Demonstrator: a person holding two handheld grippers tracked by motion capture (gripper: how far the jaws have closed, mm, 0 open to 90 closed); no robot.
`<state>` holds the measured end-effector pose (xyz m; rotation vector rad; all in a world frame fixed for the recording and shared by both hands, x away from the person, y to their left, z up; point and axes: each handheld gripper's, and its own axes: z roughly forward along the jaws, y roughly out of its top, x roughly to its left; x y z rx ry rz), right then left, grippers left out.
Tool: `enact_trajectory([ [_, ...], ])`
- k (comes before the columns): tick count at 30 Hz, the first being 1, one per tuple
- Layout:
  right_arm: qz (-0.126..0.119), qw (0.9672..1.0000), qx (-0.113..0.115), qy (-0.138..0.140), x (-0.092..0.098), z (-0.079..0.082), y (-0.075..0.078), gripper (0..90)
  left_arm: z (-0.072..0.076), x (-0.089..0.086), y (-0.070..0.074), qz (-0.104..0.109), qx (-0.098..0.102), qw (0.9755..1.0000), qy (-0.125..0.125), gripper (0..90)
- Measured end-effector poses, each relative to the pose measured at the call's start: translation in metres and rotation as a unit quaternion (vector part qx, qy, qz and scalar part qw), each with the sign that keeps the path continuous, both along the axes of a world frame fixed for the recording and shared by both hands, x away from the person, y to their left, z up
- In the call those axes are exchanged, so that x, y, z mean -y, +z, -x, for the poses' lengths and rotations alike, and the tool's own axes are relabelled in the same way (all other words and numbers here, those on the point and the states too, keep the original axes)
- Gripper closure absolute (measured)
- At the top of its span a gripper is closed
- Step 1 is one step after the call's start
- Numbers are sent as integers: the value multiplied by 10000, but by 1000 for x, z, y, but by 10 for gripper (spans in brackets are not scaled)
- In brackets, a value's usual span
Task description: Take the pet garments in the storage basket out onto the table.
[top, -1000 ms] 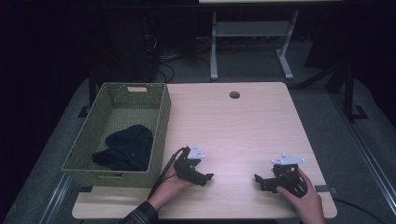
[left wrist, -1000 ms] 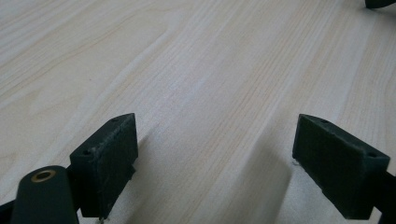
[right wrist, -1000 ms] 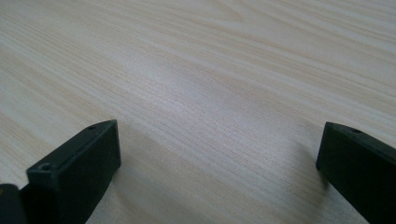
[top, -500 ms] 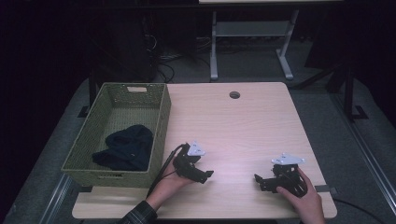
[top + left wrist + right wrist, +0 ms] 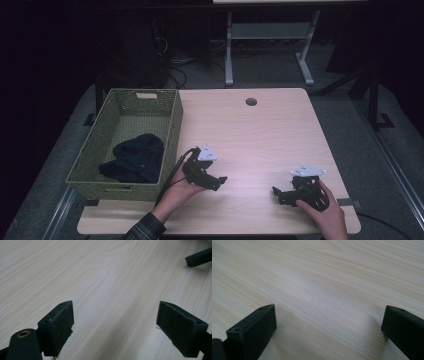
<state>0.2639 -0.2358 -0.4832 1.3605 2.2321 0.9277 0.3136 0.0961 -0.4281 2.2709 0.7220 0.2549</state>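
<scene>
We rest both grippers low on the bare table (image 5: 260, 130), near its front edge and well apart from each other. Our left gripper (image 5: 216, 181) lies just right of the basket (image 5: 172, 125), its jaws pointing toward the right side of the table; in the left gripper view (image 5: 117, 322) the two black jaws stand wide apart with nothing but pale wood grain between them, and the tip of a jaw of the other gripper shows at the top right corner. Our right gripper (image 5: 280, 194) sits near the front right corner, jaws pointing left toward the other; in the right gripper view (image 5: 328, 325) its jaws also stand wide, empty, close above the wood. The woven green basket stands at the table's left edge, and a dark cloth (image 5: 135, 159) lies crumpled inside it toward its near end, apart from both grippers.
</scene>
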Motion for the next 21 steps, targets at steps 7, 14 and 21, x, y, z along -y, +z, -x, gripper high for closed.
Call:
enact_trajectory([
  [7, 11, 10000, 2, 10, 0, 0, 0, 0, -4, -2, 14, 40, 49, 10000, 43, 141],
  [14, 12, 10000, 1, 11, 0, 0, 0, 0, -7, -1, 26, 28, 65, 10000, 21, 141],
  [21, 14, 10000, 4, 15, 0, 0, 0, 0, -14, -4, 41, 61, 86, 9999, 41, 141],
])
